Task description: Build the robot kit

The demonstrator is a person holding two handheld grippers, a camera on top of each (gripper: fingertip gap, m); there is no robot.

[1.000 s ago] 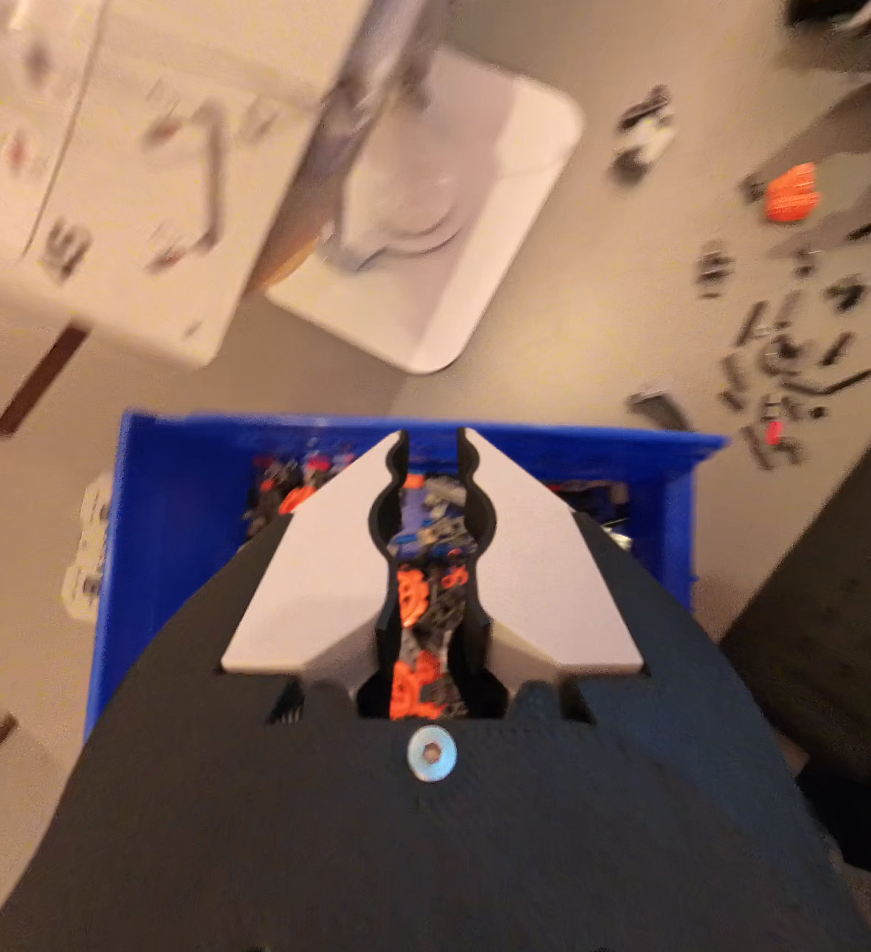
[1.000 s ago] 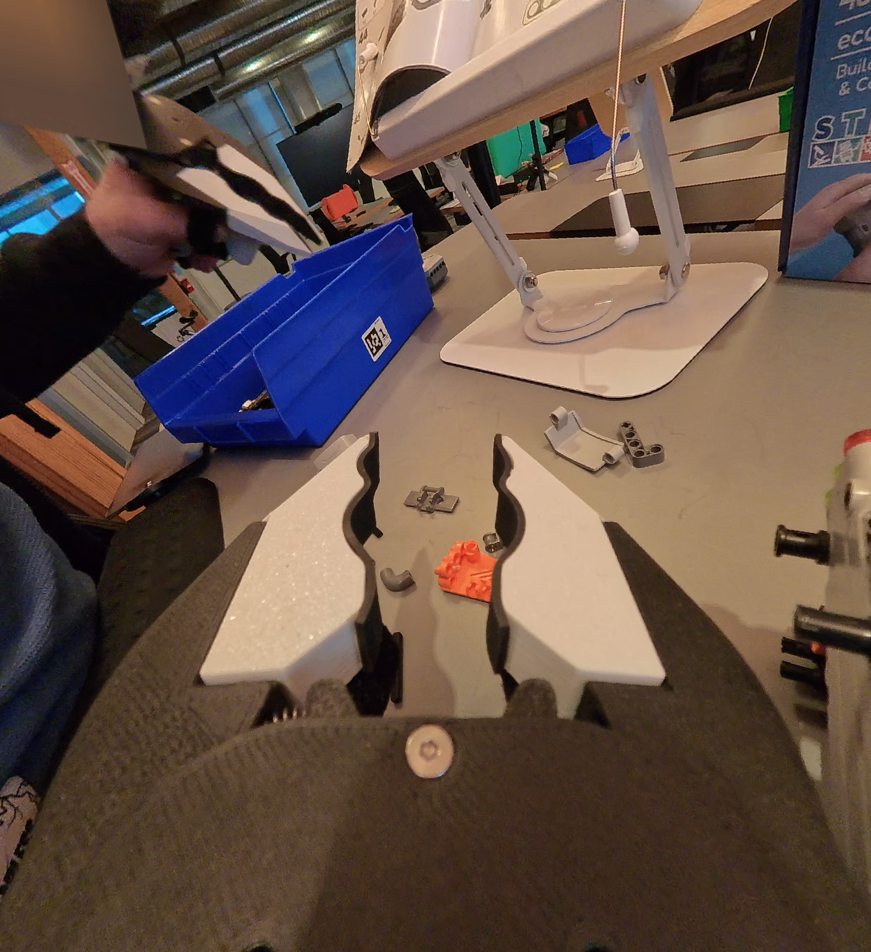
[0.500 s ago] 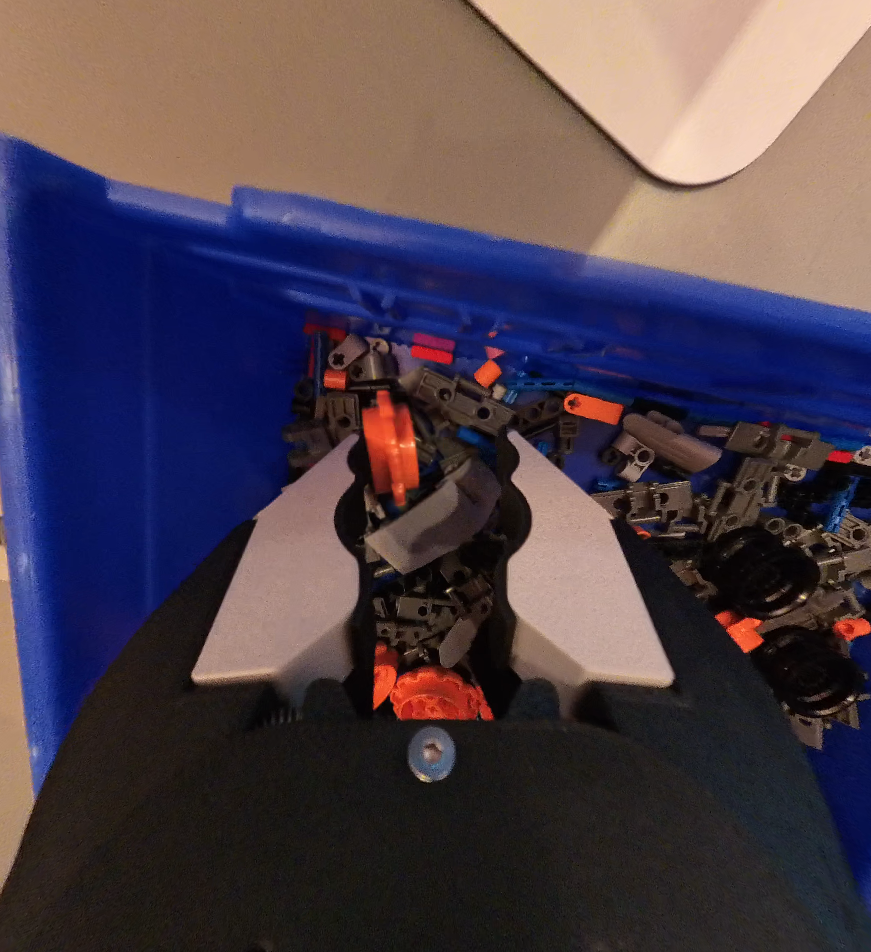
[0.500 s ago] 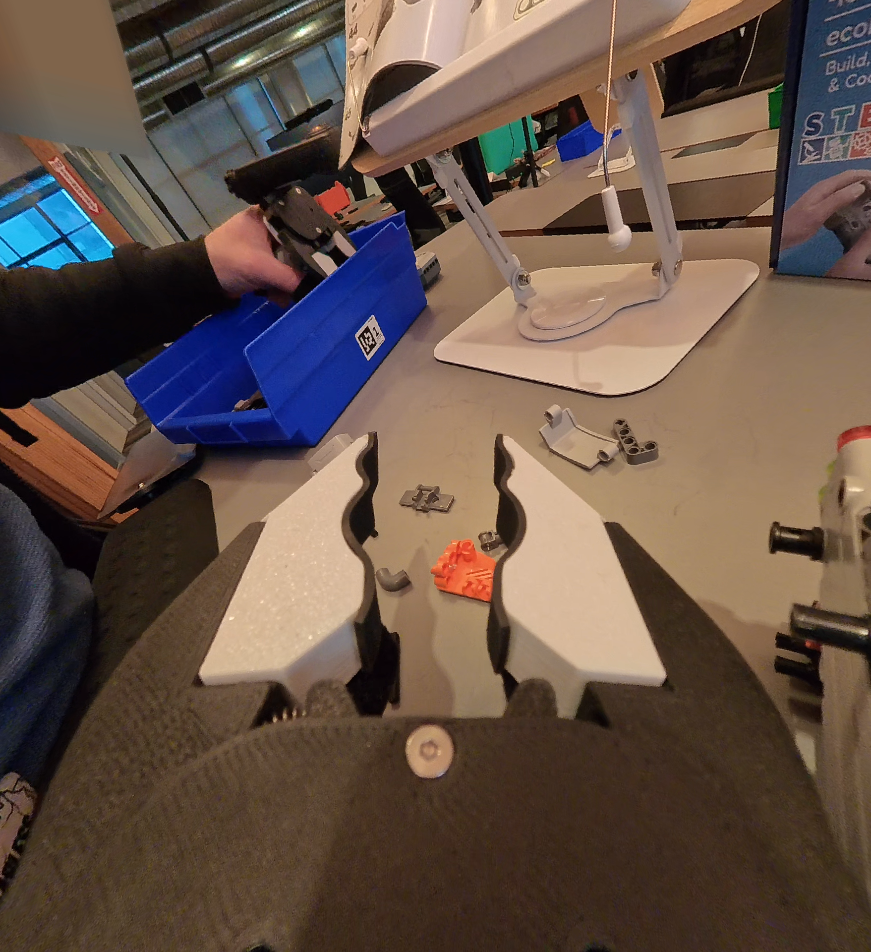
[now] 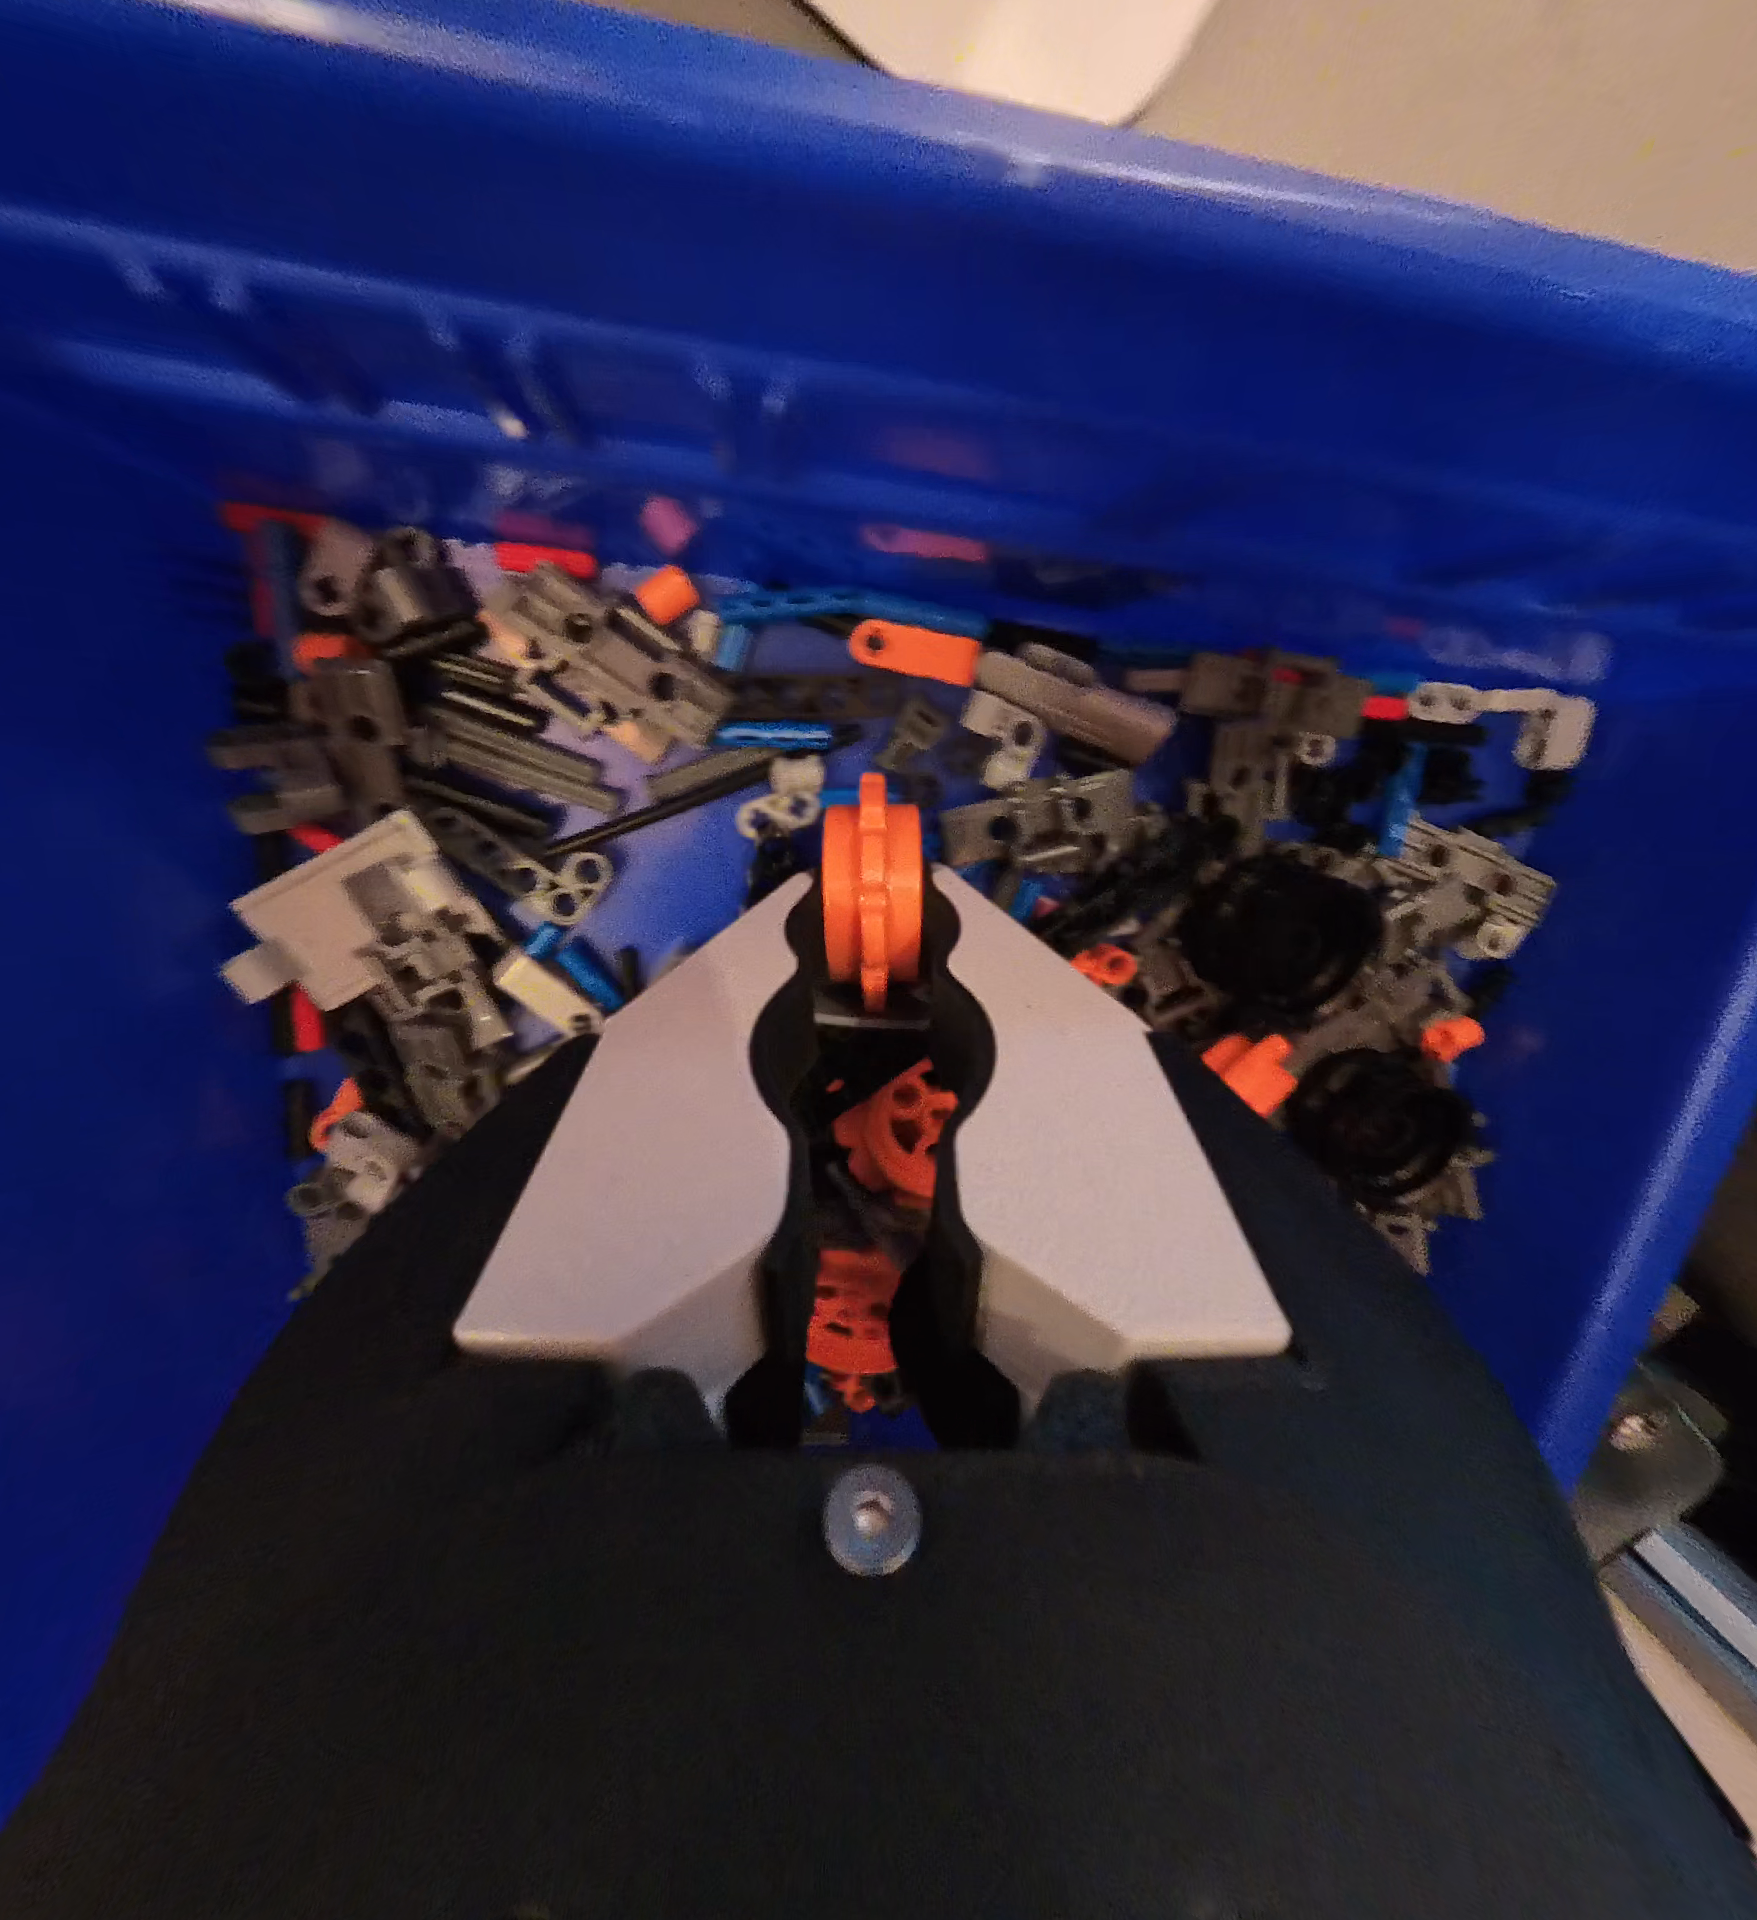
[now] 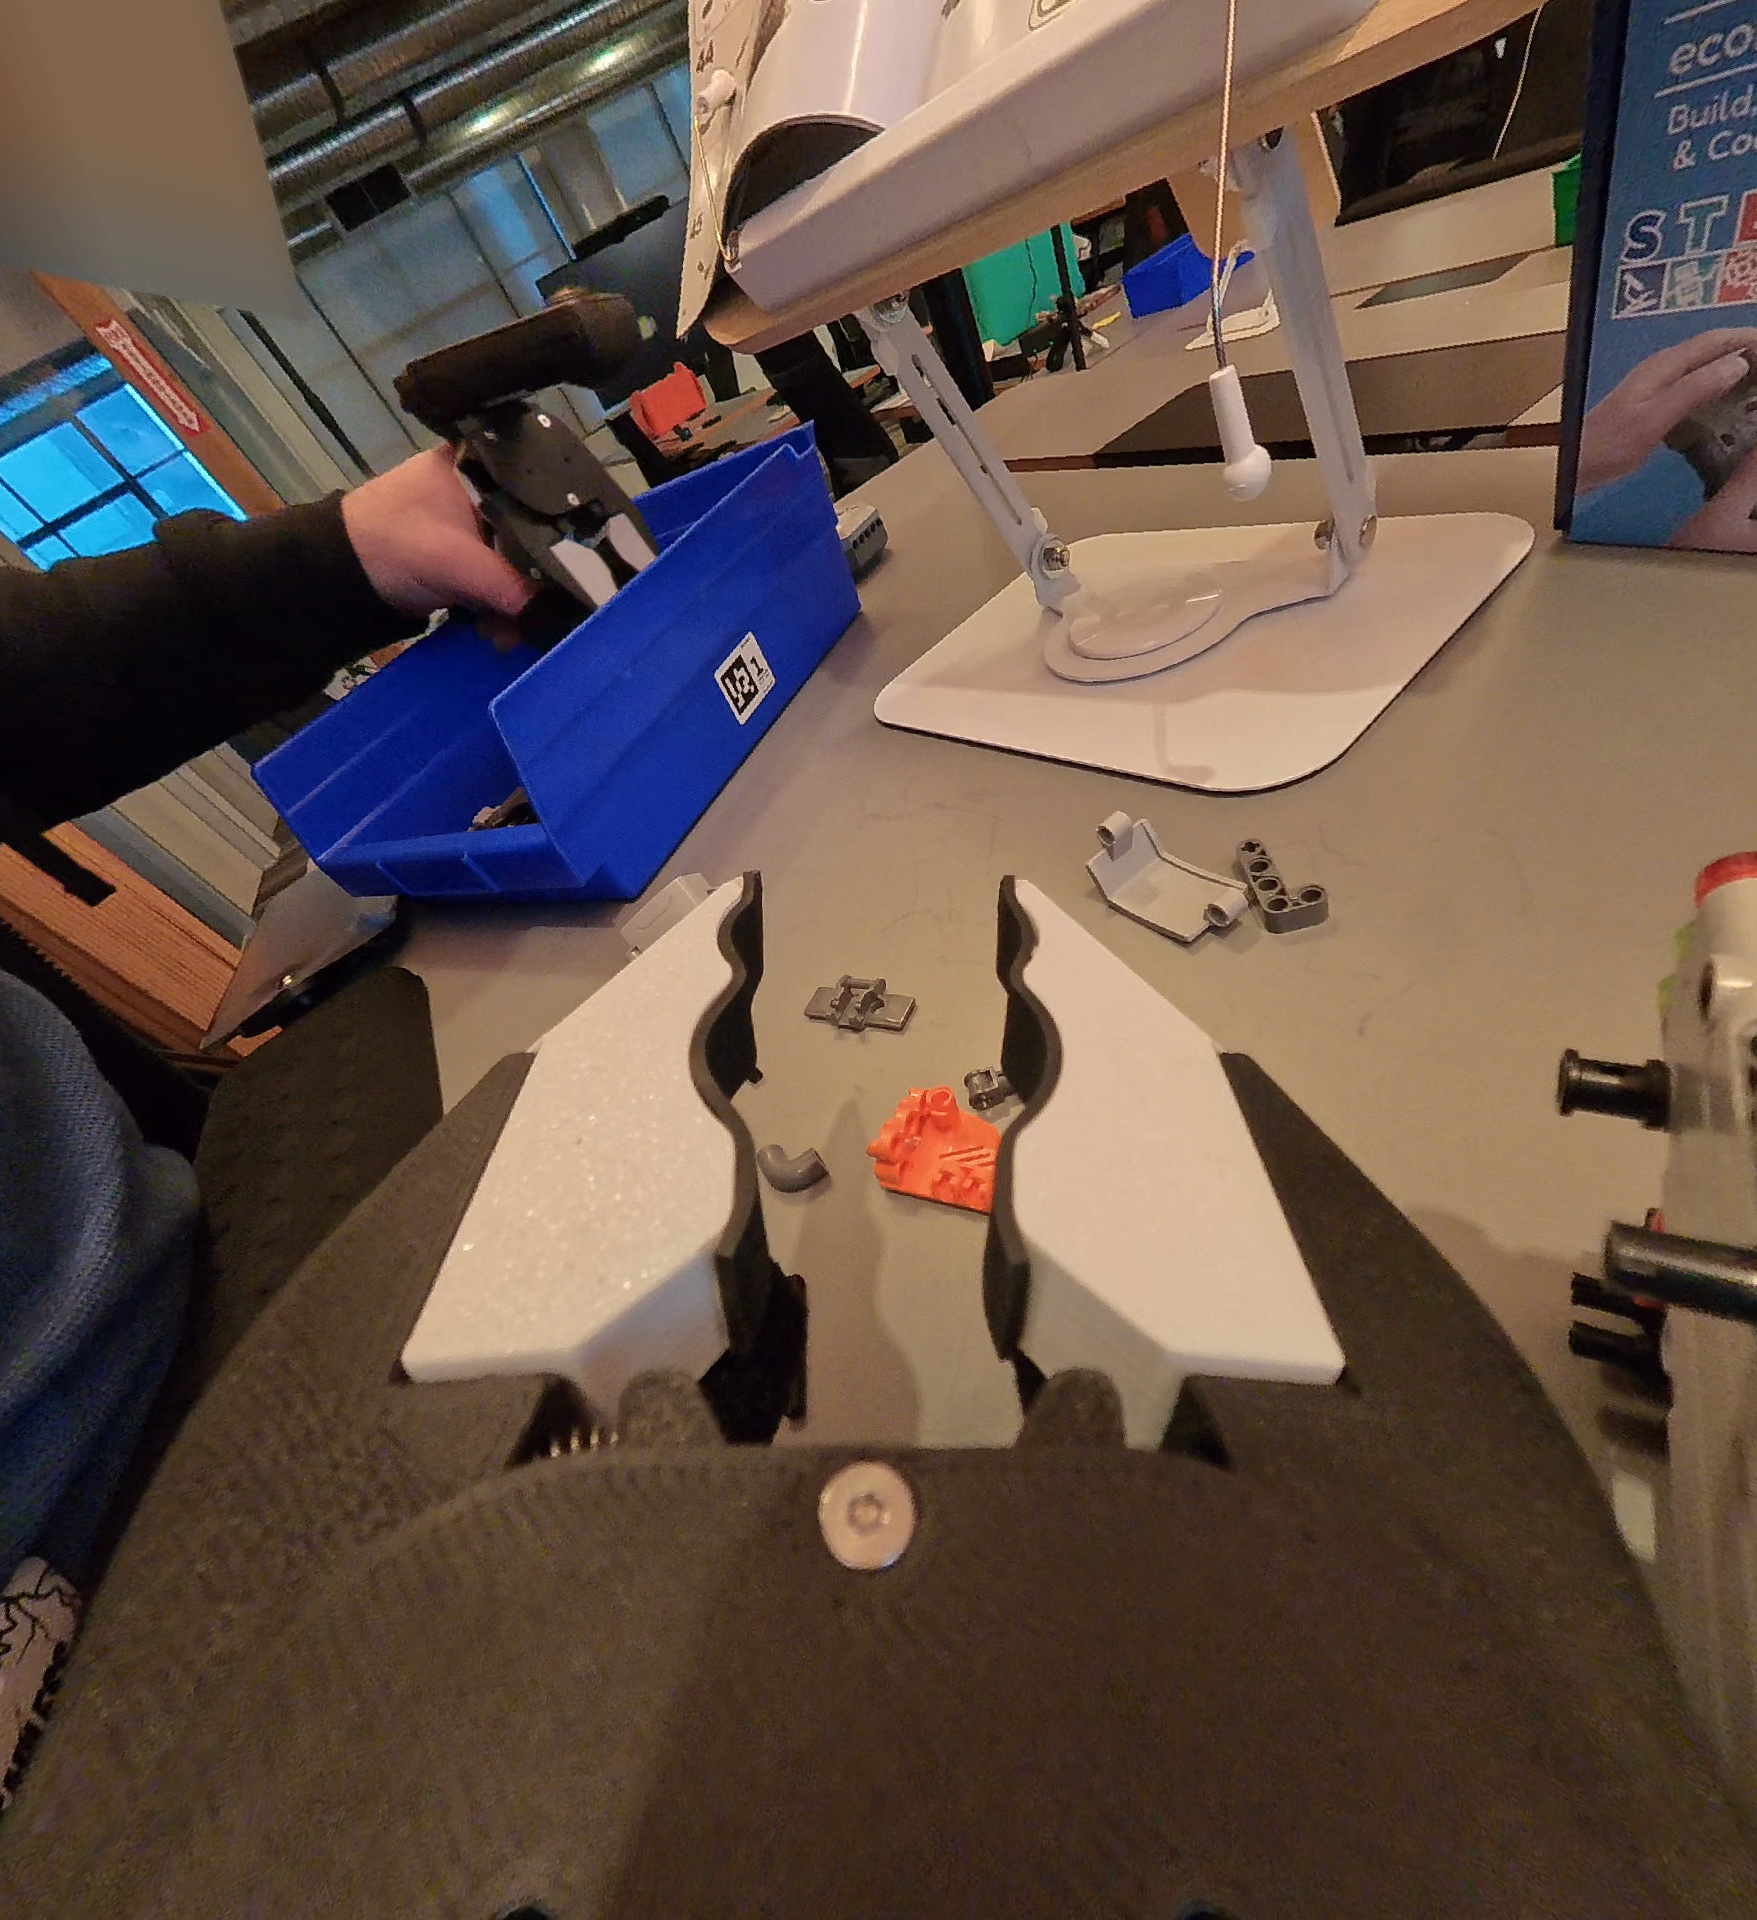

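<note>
My left gripper point(image 5: 869, 920) is down inside a blue bin point(image 5: 853, 312), shut on an orange round toothed piece point(image 5: 869, 862) that stands on edge between its tips, above a pile of grey, black, blue and orange building parts point(image 5: 562, 707). In the right wrist view the left gripper point(image 6: 583, 540), held by a hand, dips into the same blue bin point(image 6: 645, 717). My right gripper point(image 6: 879, 894) is open and empty, low over the grey table. An orange part point(image 6: 936, 1148) and a small grey elbow point(image 6: 791, 1164) lie between its fingers.
A small dark grey flat part point(image 6: 858, 1006), a light grey panel point(image 6: 1154, 883) and a dark L-shaped beam point(image 6: 1279, 888) lie on the table ahead. A white stand base point(image 6: 1217, 665) and a blue box point(image 6: 1705, 260) stand behind. A partly built grey model point(image 6: 1747, 1143) is at the right.
My left gripper came down into the blue bin, narrowed its fingers and now grips the orange toothed piece. My right gripper has hardly moved and stays open.
</note>
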